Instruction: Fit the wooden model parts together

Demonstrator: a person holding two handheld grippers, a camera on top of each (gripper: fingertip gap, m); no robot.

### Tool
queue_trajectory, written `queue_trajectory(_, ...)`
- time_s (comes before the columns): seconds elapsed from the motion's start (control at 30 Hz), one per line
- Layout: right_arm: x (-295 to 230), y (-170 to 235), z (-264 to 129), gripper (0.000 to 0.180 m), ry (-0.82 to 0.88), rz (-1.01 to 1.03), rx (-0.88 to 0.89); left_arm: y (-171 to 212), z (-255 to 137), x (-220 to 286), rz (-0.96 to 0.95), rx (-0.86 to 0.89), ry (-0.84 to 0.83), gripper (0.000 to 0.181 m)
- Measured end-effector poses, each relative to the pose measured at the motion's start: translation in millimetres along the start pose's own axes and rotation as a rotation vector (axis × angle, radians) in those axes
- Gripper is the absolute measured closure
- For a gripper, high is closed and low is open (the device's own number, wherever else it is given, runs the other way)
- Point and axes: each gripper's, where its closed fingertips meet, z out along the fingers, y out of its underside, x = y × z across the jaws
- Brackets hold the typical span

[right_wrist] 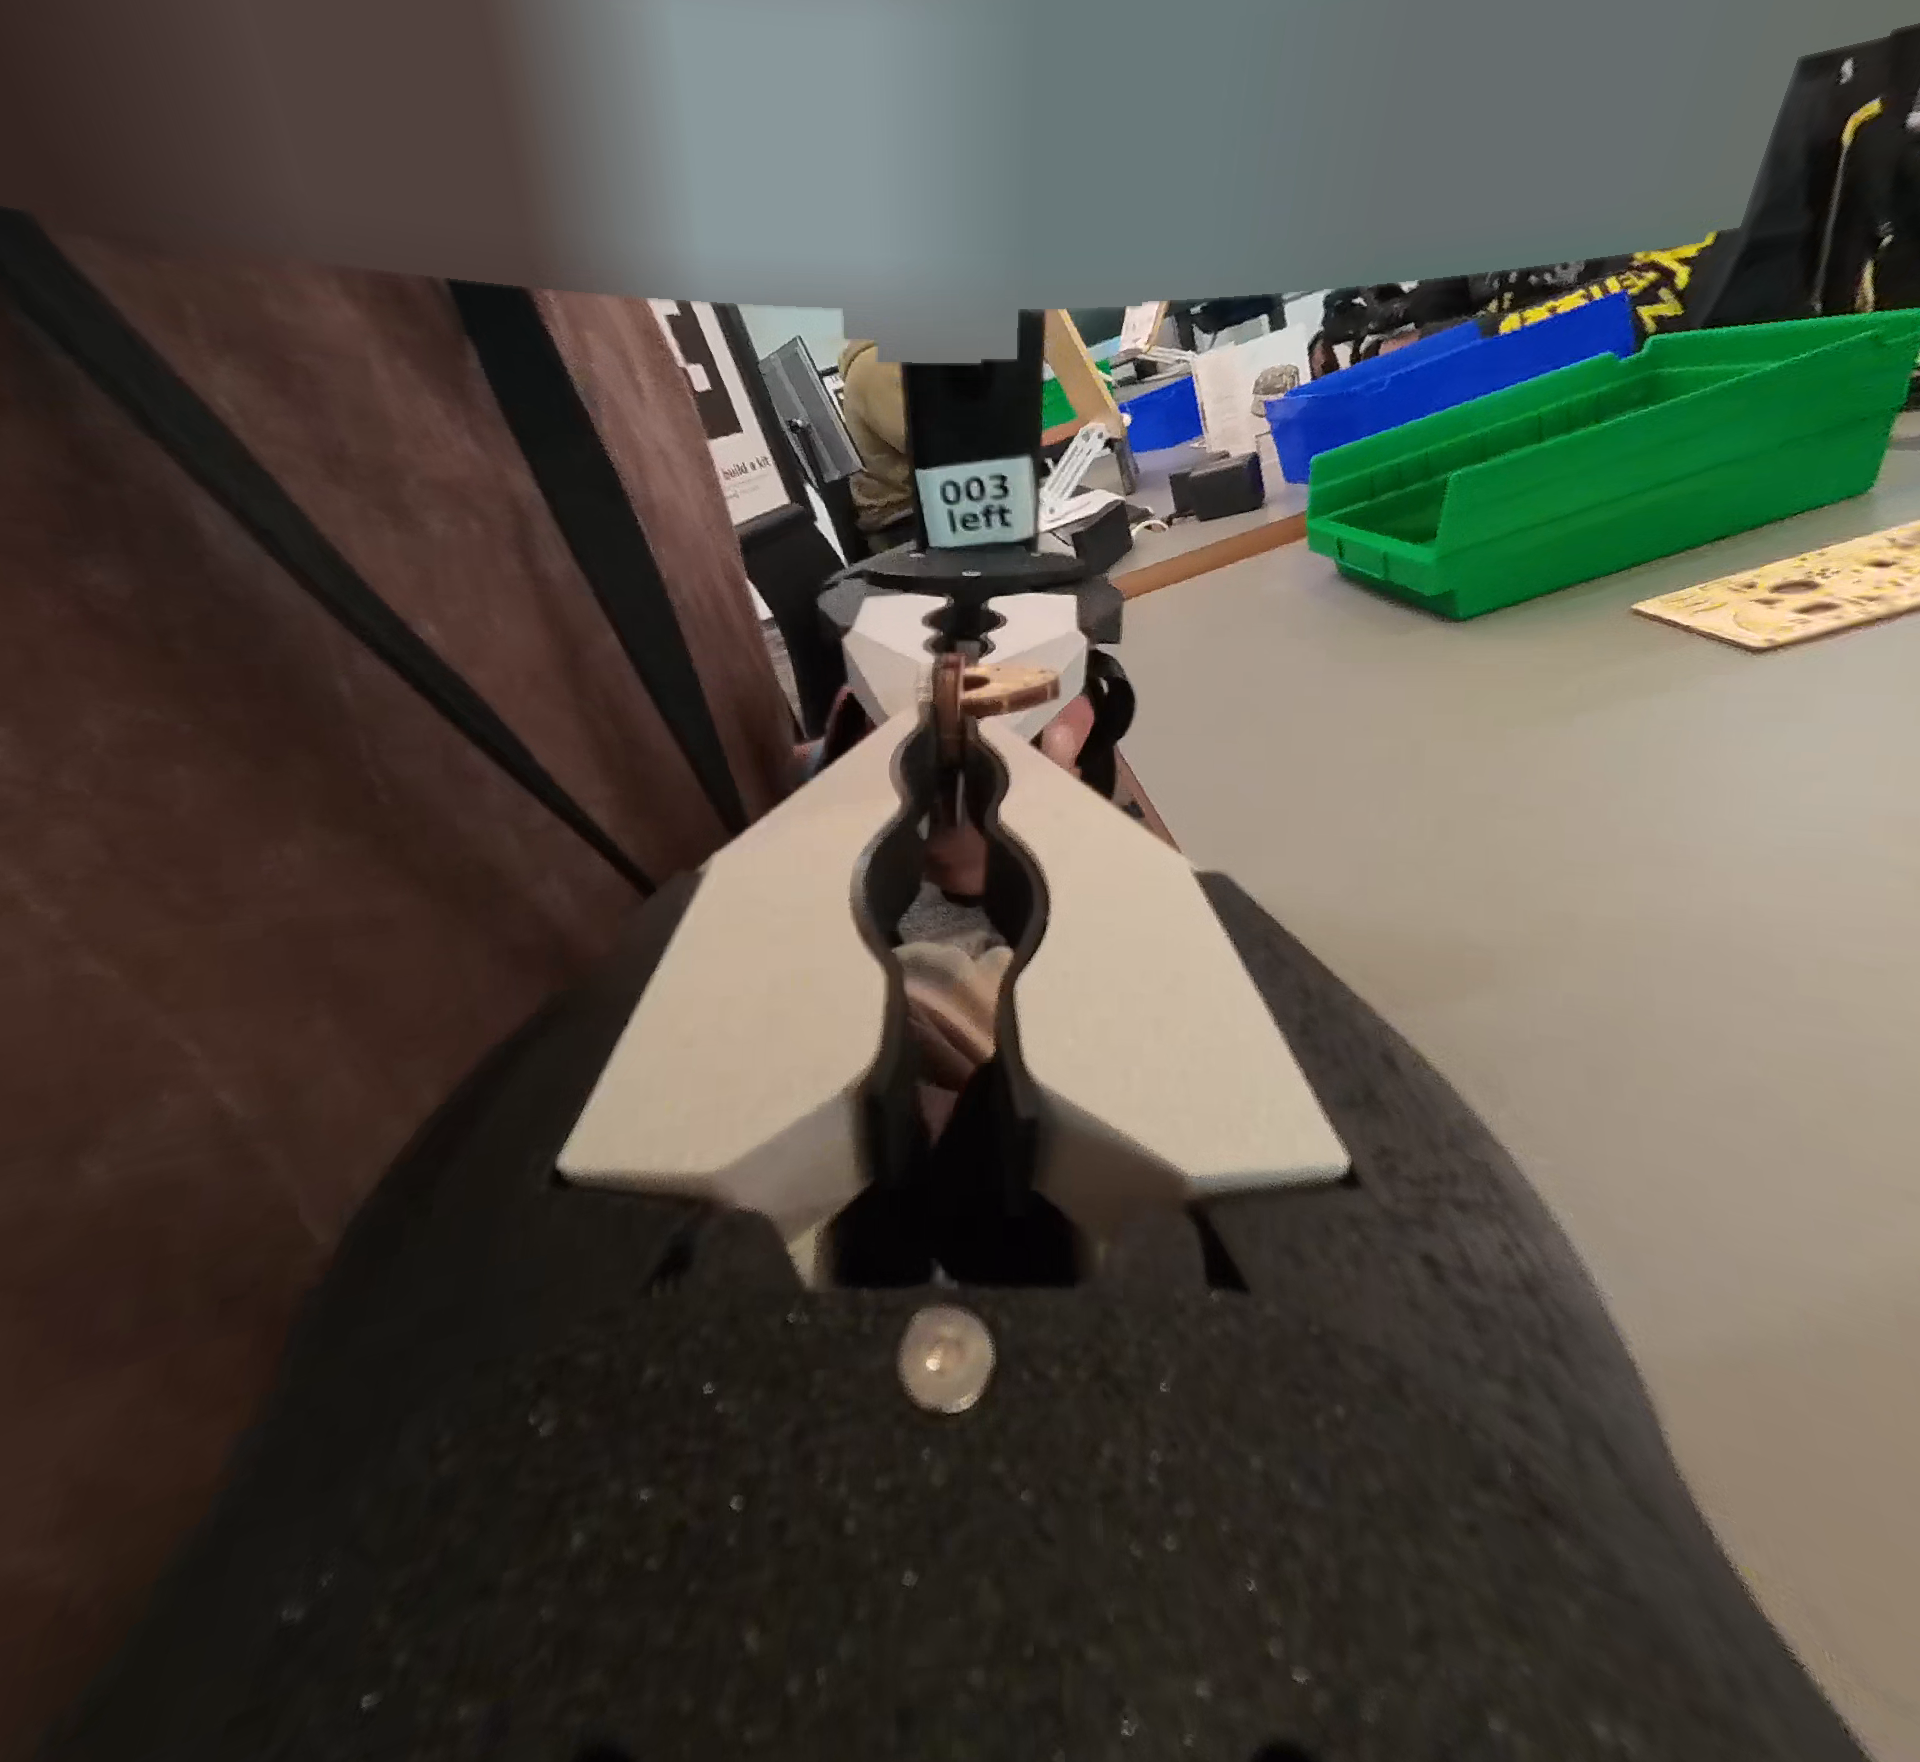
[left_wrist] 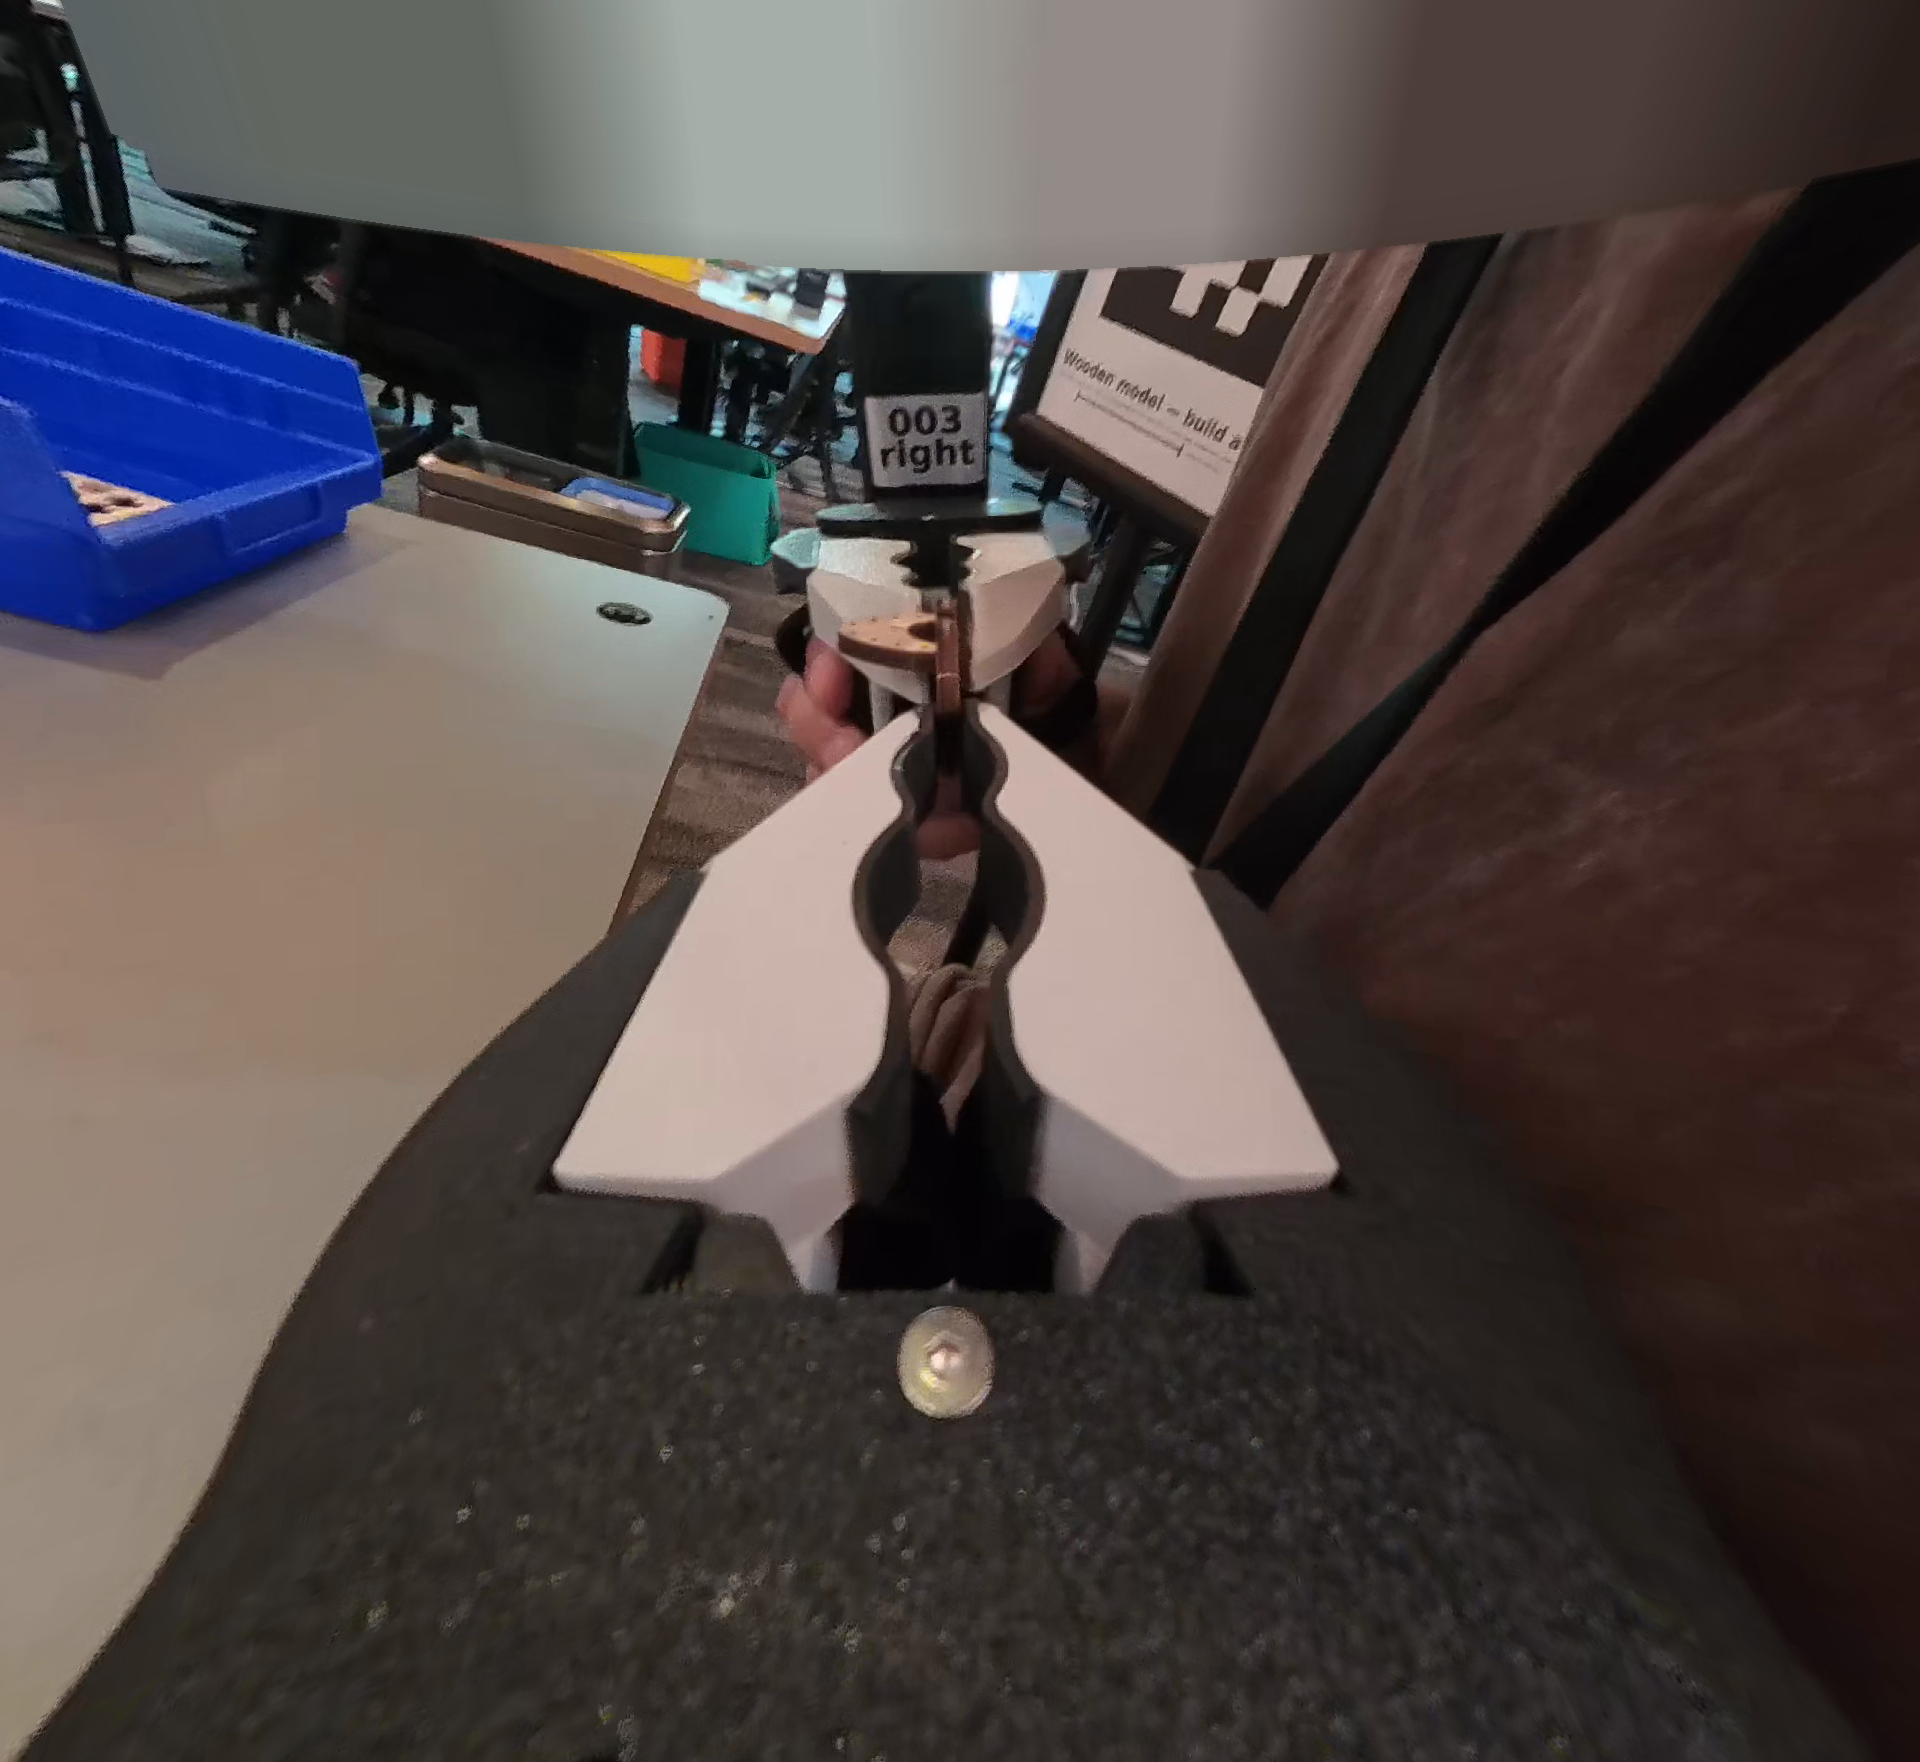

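Observation:
My left gripper (left_wrist: 948, 720) and my right gripper (right_wrist: 948, 725) meet tip to tip in the air beside the table edge. Each is shut on a thin wooden part seen edge-on: in the left wrist view (left_wrist: 948, 673), in the right wrist view (right_wrist: 945, 704). A flat rounded wooden part with holes (left_wrist: 888, 642) sticks out sideways from this joint toward the table; it also shows in the right wrist view (right_wrist: 1013, 684). I cannot tell whether the grippers pinch one part or two. The right gripper (left_wrist: 935, 585) faces me in the left view, the left gripper (right_wrist: 966, 642) in the right view.
The grey table (left_wrist: 312, 881) carries a blue bin (left_wrist: 156, 465) holding wooden pieces, a green bin (right_wrist: 1610, 465) and a wooden sheet of parts (right_wrist: 1787, 600). A brown panel (left_wrist: 1558, 777) stands close on the other side. A hand (left_wrist: 831, 715) holds the right gripper. Left and right tips are no more than a few centimetres apart.

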Motion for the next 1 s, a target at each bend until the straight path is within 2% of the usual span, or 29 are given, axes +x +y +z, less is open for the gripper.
queue_trajectory(0.17, 1, -2, -3, 0.143, -0.041, 0.056, 0.013, -2, 0, 12, -0.004, 0.001, 0.068, 0.18)
queue_trajectory(0.4, -10, 2, 7, 0.155, -0.074, 0.017, -0.001, 2, 5, 17, -0.019, -0.012, 0.099, 0.18)
queue_trajectory(1.0, -8, -3, 9, 0.156, -0.019, -0.036, 0.019, -3, 3, 16, -0.04, 0.015, 0.097, 0.18)
